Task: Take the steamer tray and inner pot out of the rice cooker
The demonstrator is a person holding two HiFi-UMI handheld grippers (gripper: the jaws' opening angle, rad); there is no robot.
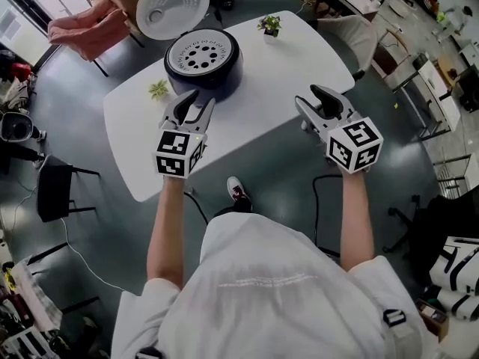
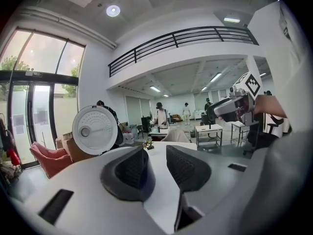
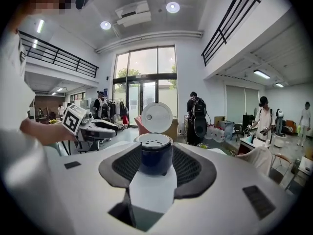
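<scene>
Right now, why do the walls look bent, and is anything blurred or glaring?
Both gripper views: a wide-angle lens bows the railing and darkens the corners. Right gripper view: bright windows behind a clear rice cooker. Head view: even light, nothing blurred.

Table (image 1: 277, 84): bare surface right of the rice cooker (image 1: 232, 73). Obstacles: small plant (image 1: 158, 90) just beside the cooker's left; second plant (image 1: 270, 25) near far edge; raised lid (image 1: 173, 4) behind. Cooker top open overhead.

Both held forward, tilted slightly down: left gripper (image 1: 197, 102) jaws apart, empty; right gripper (image 1: 310, 101) jaws apart, apparently empty.
</scene>
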